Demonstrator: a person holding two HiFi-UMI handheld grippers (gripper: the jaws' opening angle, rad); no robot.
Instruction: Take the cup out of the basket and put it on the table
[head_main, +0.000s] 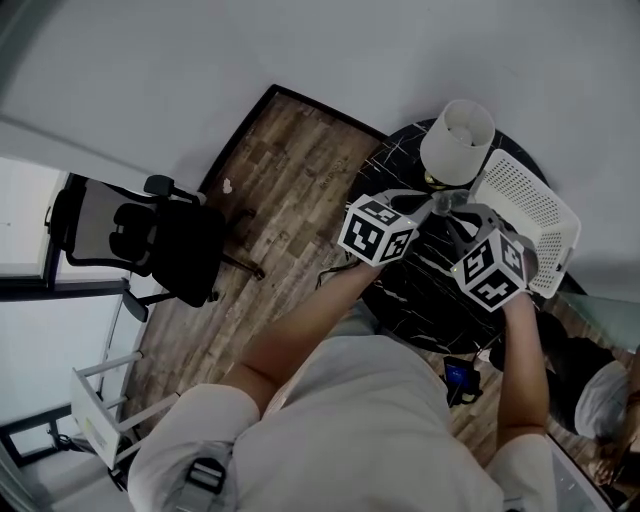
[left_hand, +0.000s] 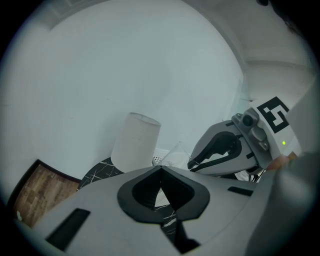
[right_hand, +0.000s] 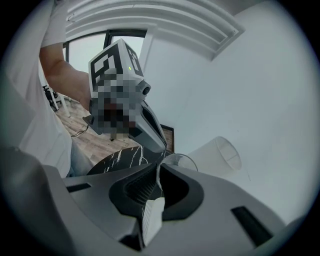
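A clear cup hangs in the air above the round black marble table, left of the white perforated basket. My right gripper is shut on its rim; in the right gripper view the rim of the cup shows just past the closed tips of the gripper. In the left gripper view the cup is pinched at the tip of the right gripper. My left gripper is close beside the cup, and its jaws are shut with nothing between them.
A white lampshade stands on the table just behind the grippers and the basket. A black office chair and a white rack stand on the wooden floor to the left. Another person is at the lower right.
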